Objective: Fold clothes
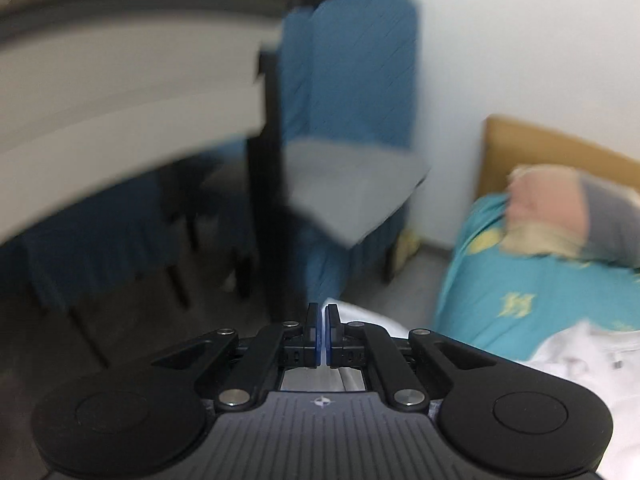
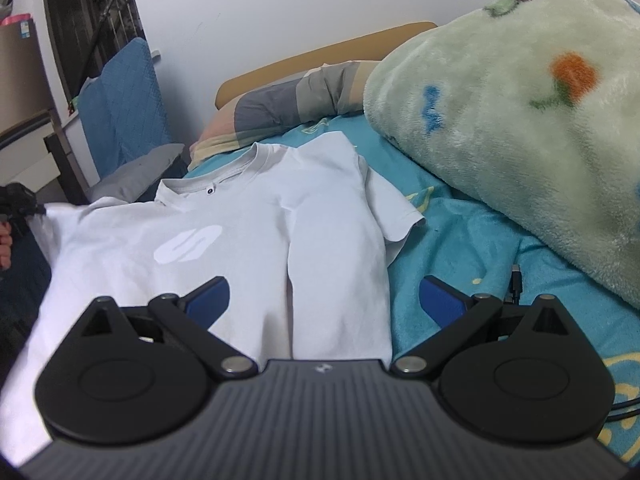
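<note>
I had the white cotton T-shirt point(image 2: 248, 240) lying flat, front up, across the middle of the right wrist frame on the turquoise patterned bedsheet point(image 2: 460, 240). Its long axis ran from the lower edge of the frame up to the collar at upper centre, near the striped pillow point(image 2: 288, 104). The right-hand side of the shirt was folded over the body, its sleeve sticking out to the right.

My right gripper point(image 2: 324, 300) hovered wide open over the shirt's lower part, pads touching nothing. At the far left edge, the left gripper point(image 2: 18, 204) was clamped on the shirt's left sleeve, with a hand point(image 2: 5, 248) only partly in frame beside it. In the left wrist frame its blue pads point(image 1: 318, 332) were pressed together, white cloth just visible behind them; that view was badly motion-blurred.

A pale green fleece blanket point(image 2: 540, 120) filled the upper right, cut off by the frame. A black cable point(image 2: 516, 284) lay beside it.
</note>
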`<state>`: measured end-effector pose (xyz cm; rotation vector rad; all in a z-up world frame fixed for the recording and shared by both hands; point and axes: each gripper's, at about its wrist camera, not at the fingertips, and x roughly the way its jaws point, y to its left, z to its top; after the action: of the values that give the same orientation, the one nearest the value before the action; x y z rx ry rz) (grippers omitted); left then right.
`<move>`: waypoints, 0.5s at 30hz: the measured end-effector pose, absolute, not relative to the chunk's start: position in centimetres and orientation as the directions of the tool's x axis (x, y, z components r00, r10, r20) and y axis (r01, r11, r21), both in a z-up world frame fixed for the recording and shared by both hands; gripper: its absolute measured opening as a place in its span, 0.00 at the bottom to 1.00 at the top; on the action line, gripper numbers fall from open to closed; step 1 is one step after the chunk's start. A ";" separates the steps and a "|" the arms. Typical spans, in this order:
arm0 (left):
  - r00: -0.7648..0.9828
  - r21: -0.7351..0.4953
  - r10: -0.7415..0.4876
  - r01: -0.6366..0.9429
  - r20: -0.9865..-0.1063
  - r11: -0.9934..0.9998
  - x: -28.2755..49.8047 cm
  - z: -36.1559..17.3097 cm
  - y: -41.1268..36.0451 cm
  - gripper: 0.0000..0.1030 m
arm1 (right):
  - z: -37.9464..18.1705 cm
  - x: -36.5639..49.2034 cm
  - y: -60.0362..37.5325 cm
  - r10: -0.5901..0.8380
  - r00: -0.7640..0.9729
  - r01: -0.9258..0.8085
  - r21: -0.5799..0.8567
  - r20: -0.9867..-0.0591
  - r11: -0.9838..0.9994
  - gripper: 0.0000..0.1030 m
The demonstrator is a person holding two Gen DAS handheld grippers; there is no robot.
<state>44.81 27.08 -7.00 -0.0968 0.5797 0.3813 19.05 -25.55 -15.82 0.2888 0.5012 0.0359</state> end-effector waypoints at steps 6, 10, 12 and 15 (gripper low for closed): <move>0.722 -0.130 0.198 -0.372 -0.663 0.919 41.5 -11.0 27.4 0.52 | -16.4 19.6 -25.3 0.106 0.869 0.035 0.275 -0.483 0.961 1.00; 0.676 -0.223 0.095 -0.367 -0.731 0.903 36.9 -12.5 26.3 0.62 | -16.4 19.4 -25.4 0.116 0.873 0.029 0.289 -0.474 0.957 1.00; 0.693 -0.201 0.095 -0.334 -0.715 0.921 33.4 -11.7 24.8 0.62 | -16.0 19.1 -25.3 0.116 0.879 0.025 0.289 -0.462 0.957 1.00; 0.733 -0.126 0.136 -0.290 -0.666 0.949 27.9 -10.7 21.5 0.75 | -15.0 18.2 -24.5 0.109 0.898 -0.001 0.245 -0.427 0.969 1.00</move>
<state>27.86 21.53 -10.66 -0.2286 0.7107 0.2367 18.19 -24.53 -15.00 0.2435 0.4542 0.0575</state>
